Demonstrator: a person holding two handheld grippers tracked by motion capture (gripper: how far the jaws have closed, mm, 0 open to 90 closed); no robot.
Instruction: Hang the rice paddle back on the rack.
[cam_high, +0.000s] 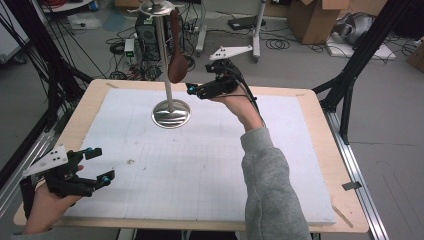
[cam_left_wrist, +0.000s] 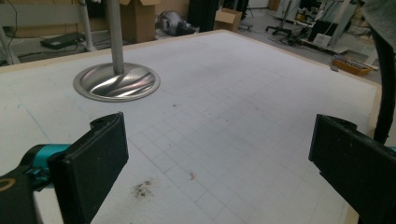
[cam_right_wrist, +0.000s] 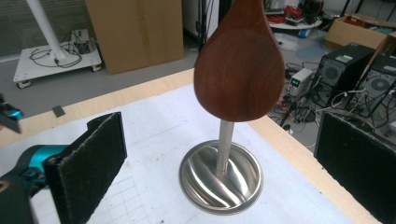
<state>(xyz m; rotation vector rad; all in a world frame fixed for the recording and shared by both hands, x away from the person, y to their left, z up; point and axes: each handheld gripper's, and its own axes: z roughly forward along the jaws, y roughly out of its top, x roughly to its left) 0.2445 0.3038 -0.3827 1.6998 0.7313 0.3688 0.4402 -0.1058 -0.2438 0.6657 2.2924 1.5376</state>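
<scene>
Wooden spoon (cam_right_wrist: 239, 65) hangs bowl-down from the steel stand (cam_high: 171, 113) at the table's far side. I have my right gripper (cam_high: 200, 90) spread just beside it; I'd centre both pads on the bowl before closing. My left gripper (cam_high: 97, 165) waits spread, near edge.

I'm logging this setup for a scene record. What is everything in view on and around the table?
Wooden spoon: one, dark reddish brown, hanging bowl-down from the stand.
Stand: one, shiny metal, round base on a pole, far side of the table.
Mat: one, white with a faint grid, covering the table.
Table: one, light wood.
Cardboard boxes: brown, on the floor behind.
Computer tower: one, black, floor behind the stand.
Left hand-held gripper: black, open, near left corner.
Right hand-held gripper: black, open, beside the spoon.
</scene>
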